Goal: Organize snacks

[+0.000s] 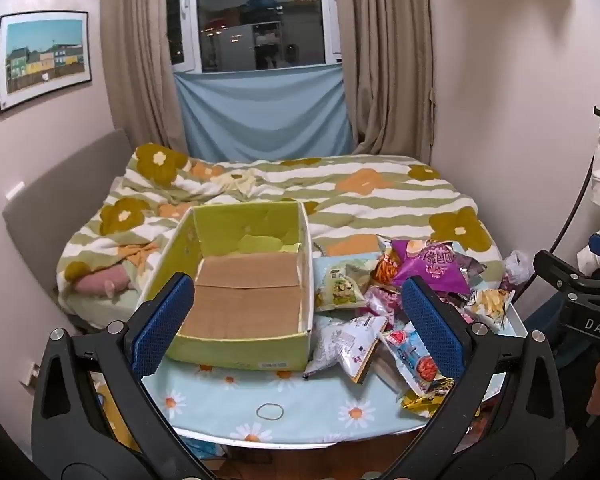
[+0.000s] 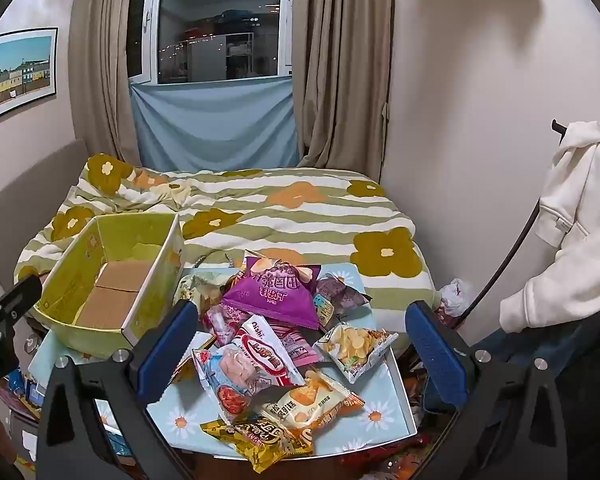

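Right wrist view: both tools are seen gaping, empty; the yellow packet [image 2: 256, 440] at six o'clock, overhanging the bench [image 2: 400, 396], could be knocked off.

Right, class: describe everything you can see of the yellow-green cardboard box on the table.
The yellow-green cardboard box is an open-topped rectangular carton, printed yellow-green with paler flower shapes on its walls and plain brown flaps forming its floor. It looks empty. It sits upright on the daisy-print tablecloth, on the left part of the table, its far end towards the bed. Snack packets lie along its right side; whether they touch it is unclear. A small label shows on its near wall.
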A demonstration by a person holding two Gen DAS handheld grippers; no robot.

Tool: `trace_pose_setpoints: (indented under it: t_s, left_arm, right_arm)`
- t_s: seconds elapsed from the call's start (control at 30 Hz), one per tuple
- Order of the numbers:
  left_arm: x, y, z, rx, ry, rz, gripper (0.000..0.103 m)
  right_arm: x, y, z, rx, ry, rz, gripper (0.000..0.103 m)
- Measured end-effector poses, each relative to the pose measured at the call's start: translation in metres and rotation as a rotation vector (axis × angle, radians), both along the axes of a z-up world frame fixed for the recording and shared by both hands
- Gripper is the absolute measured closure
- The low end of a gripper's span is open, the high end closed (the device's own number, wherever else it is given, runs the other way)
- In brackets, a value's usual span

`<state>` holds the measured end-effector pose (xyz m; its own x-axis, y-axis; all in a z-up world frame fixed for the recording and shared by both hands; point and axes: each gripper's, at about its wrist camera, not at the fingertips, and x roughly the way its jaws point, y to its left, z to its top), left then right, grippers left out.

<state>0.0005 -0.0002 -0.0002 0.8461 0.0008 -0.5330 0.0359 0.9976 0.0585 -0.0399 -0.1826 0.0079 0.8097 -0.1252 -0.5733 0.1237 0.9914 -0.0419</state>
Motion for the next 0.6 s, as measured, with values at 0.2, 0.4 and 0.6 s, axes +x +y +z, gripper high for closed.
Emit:
trace_pose_setpoints:
  t_s: [0.2,0.4,0.6]
  left_arm:
    - [0.002,0.007,-0.003,-0.004,0.002,-0.002,0.000]
    - [0.007,0.002,-0.005,0.007,0.008,0.009,0.000]
    - [0.012,-0.001,-0.007,0.010,0.019,0.010,0.000]
  right_arm:
    - [-0.003,0.001,0.001,0.002,0.000,-0.003,0.000]
    - [0.002,0.002,-0.007,-0.001,0.005,-0.001,0.000]
    - [0.003,0.002,-0.005,0.005,0.010,-0.001,0.000]
